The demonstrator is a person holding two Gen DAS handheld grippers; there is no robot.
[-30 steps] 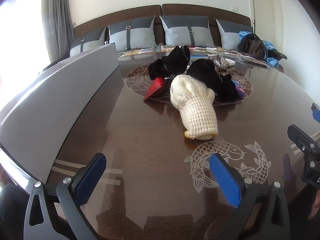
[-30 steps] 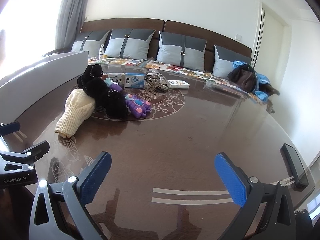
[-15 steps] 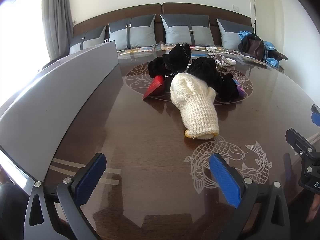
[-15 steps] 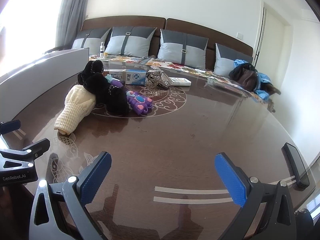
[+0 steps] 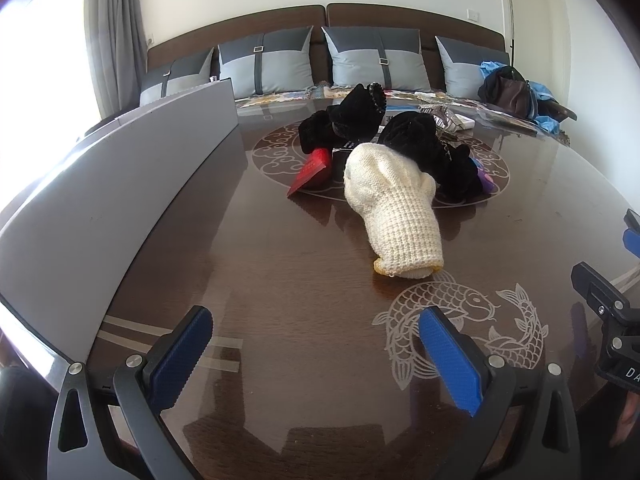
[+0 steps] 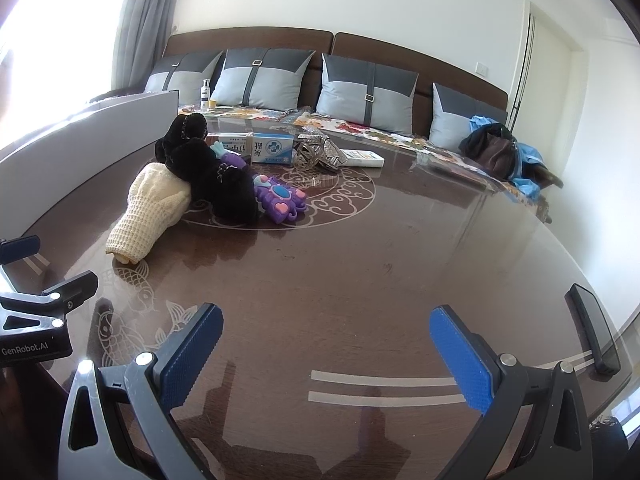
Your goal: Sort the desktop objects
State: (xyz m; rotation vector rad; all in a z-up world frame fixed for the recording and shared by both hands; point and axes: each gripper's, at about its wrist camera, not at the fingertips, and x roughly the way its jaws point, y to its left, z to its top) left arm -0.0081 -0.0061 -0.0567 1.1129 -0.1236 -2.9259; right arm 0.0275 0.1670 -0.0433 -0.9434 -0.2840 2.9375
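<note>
Where black plush crowds it, cream knitted glove (image 5: 394, 216) lies flat.

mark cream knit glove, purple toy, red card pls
cream knit glove (image 5: 394, 208), left wrist view, on the ribbed cuff section.
purple toy (image 6: 280, 198), right wrist view, on its blue centre.
red card (image 5: 310, 170), left wrist view, on its flat red face.

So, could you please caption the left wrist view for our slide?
Open left gripper hovers above the table, facing a cream knit glove and black fabric pile.
</note>
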